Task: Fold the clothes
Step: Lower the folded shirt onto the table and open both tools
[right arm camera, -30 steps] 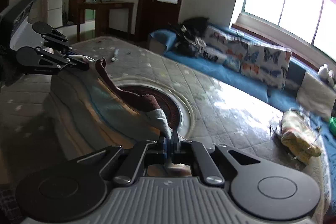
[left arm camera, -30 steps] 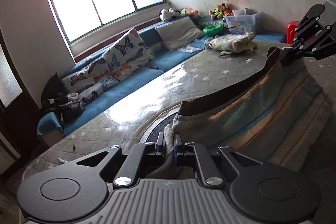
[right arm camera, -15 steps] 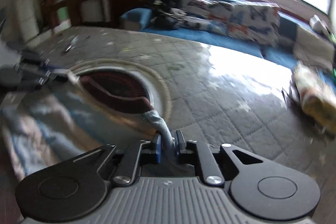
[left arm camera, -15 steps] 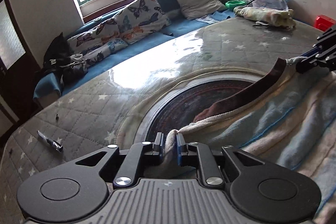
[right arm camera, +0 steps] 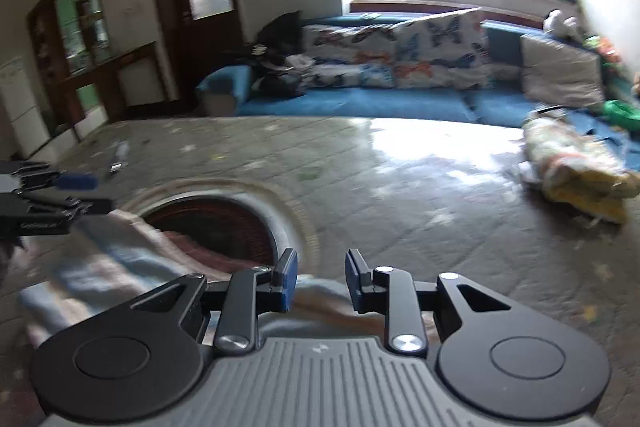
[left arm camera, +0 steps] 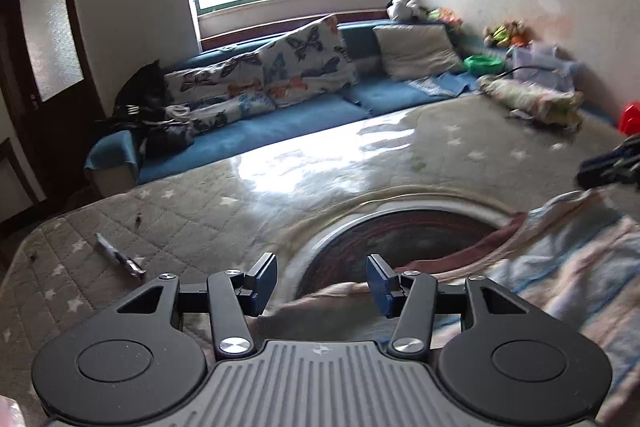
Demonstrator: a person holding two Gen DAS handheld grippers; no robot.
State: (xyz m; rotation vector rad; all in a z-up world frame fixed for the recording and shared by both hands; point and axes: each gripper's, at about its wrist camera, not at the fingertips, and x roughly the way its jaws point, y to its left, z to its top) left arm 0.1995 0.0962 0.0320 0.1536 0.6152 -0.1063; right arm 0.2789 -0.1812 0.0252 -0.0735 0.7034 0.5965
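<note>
A pale striped garment (left arm camera: 552, 267) with a dark maroon edge lies flat on the quilted mat (left arm camera: 200, 211), partly over a round dark red patch (left arm camera: 400, 235). My left gripper (left arm camera: 322, 281) is open and empty, just above the garment's near corner. My right gripper (right arm camera: 318, 277) is open and empty over the garment's other corner (right arm camera: 120, 259). Each gripper shows at the edge of the other's view: the right one in the left wrist view (left arm camera: 612, 163), the left one in the right wrist view (right arm camera: 48, 195).
A rolled bundle of cloth (right arm camera: 576, 167) lies on the mat at the far right. A small silver tool (left arm camera: 120, 259) lies on the mat at the left. A blue sofa (left arm camera: 280, 115) with butterfly cushions runs under the window.
Both grippers lowered the garment onto the mat and opened, letting go of its corners. The garment now lies flat.
</note>
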